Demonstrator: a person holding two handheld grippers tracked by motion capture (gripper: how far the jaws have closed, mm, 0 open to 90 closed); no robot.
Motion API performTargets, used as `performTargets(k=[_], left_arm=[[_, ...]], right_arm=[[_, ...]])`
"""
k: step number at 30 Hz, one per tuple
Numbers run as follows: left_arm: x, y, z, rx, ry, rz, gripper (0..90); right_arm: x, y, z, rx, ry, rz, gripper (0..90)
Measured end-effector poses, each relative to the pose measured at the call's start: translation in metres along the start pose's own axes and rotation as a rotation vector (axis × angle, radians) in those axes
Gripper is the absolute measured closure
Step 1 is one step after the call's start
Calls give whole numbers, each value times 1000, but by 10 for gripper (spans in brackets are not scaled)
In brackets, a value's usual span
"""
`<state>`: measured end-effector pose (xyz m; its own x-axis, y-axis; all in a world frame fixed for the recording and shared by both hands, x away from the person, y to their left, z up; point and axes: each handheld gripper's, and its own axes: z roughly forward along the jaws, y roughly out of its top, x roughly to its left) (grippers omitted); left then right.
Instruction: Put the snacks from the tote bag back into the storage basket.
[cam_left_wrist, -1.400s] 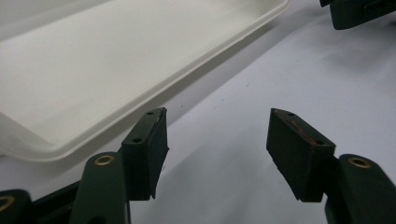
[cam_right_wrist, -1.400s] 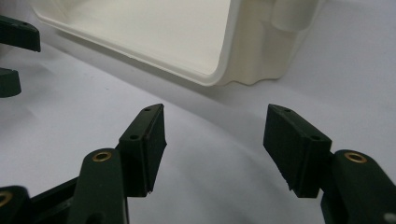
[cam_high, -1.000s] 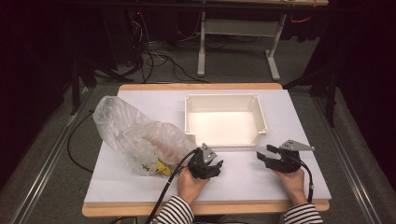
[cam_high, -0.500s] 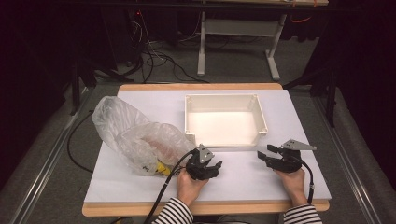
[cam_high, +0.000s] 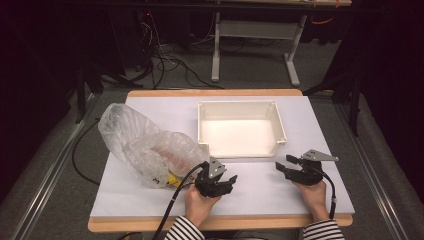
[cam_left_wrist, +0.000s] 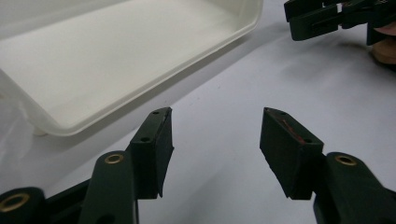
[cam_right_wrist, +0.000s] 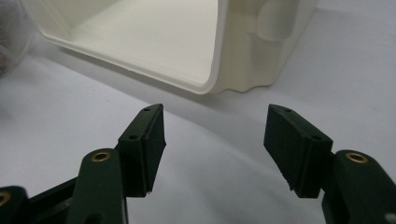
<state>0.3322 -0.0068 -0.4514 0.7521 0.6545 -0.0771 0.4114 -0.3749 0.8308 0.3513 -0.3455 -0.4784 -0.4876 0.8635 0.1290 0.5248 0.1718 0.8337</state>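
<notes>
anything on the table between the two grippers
No. In the high view the stretch of white table between the left gripper and the right gripper is bare; the tray sits farther back.

Bare tabletop (cam_high: 260, 192) between hands; tray (cam_high: 241, 151) wall ahead, bag (cam_high: 150, 150) left.

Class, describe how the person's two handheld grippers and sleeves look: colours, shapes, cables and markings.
Both the left gripper and the right gripper are black, each with two blocky jaws. Brass-coloured rivets sit at the jaw joints in the gripper views. A grey three-cornered plate tops each one, and a black cable trails from each. One left pad carries a faint reddish streak. The sleeves are striped black and white.
</notes>
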Motion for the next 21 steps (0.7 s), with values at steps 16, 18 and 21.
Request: performTargets(k=[16,18,21], left_arm=[[5,15,-58,-115,111,1,396],[10,17,-63,-109,138,-4,385],[17,18,-72,-115,172,-37,384]], right_arm=[[0,0,0,1,-3,-6,387],[0,0,0,0,-3,-6,387],[0,0,0,0,-4,-4,385]])
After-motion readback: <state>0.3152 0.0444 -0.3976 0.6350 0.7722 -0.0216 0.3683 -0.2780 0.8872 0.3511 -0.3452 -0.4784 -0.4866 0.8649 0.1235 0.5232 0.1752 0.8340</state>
